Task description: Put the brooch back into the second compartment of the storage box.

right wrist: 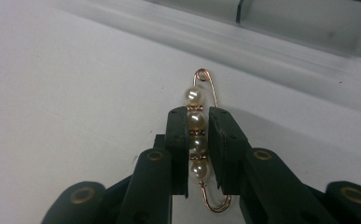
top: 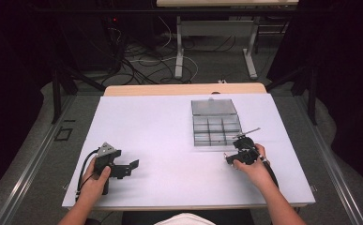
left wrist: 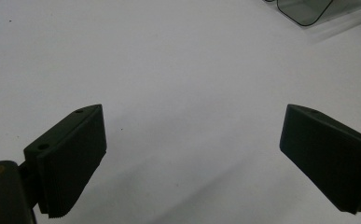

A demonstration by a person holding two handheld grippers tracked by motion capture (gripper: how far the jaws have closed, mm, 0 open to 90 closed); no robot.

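Observation:
A gold safety-pin brooch (right wrist: pixel 193 95) strung with several pearls lies on the white table. My right gripper (right wrist: pixel 198 116) is shut on it, with a pad pressing on each side of the middle pearls. In the high view the right gripper (top: pixel 240 139) sits just in front of a clear compartment box (top: pixel 215 123), near its front right corner. My left gripper (top: pixel 133 165) rests at the table's front left. Its jaws point right and stand wide open (left wrist: pixel 192 135) with nothing between them.
The clear box has its lid (top: pixel 213 107) folded open at the back; its wall (right wrist: pixel 308 23) shows just beyond the brooch and its corner (left wrist: pixel 304 9) far off in the left gripper view. A white sheet (top: pixel 160 131) covers the table. Cables and desk legs (top: pixel 179 51) lie beyond.

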